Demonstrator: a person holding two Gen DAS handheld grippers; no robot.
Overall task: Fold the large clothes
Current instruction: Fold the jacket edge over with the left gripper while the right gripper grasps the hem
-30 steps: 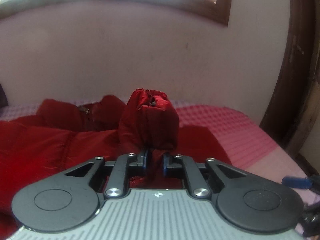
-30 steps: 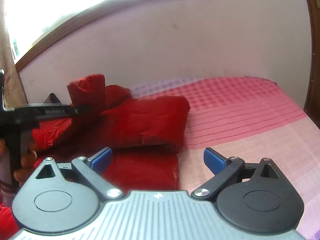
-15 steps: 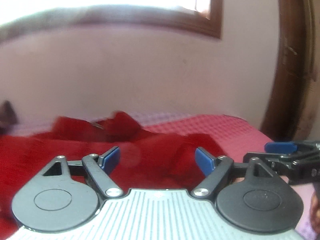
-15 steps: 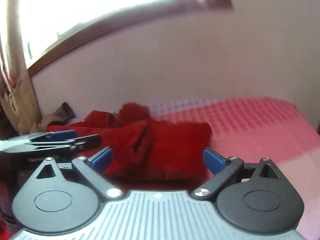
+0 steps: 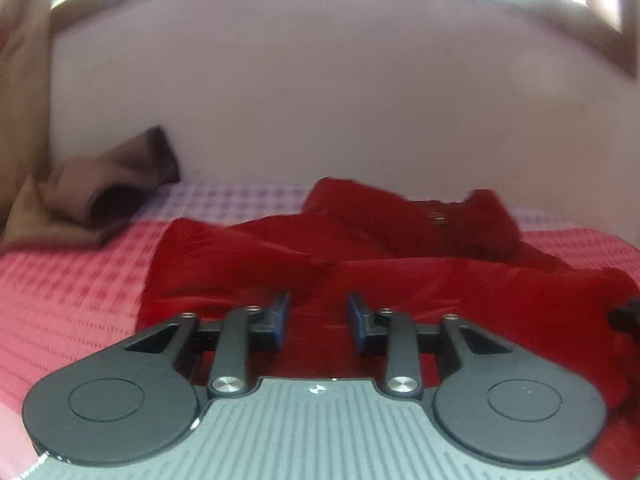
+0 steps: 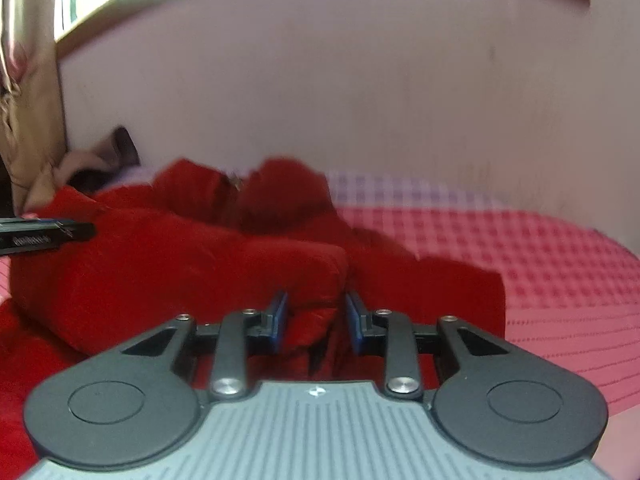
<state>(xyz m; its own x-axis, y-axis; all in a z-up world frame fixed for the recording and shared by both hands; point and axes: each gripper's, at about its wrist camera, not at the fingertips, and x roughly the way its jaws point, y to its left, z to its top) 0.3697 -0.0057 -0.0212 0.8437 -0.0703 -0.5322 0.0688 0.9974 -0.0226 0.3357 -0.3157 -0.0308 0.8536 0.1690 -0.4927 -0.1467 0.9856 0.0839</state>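
A red padded jacket [image 5: 400, 264] lies on the pink checked bedspread [image 5: 68, 280], its collar and zip toward the wall, one sleeve folded across the body [image 6: 192, 264]. My left gripper [image 5: 318, 322] hovers low over the jacket's near edge, jaws partly open with a narrow gap, holding nothing. My right gripper [image 6: 314, 320] is partly open over the jacket's near right part, with a fold of red cloth between the jaws but not clamped. The left gripper's fingers [image 6: 44, 234] show at the left edge of the right wrist view.
A pale wall and a wooden window frame [image 5: 600, 28] rise behind the bed. A brown and beige cloth bundle [image 5: 108, 188] lies at the bed's far left by a curtain [image 6: 28, 92]. Bare bedspread [image 6: 560, 280] lies right of the jacket.
My left gripper let go of the raised sleeve, which dropped onto the jacket, then swung left. Both grippers came down low over the jacket and their jaws narrowed from wide open.
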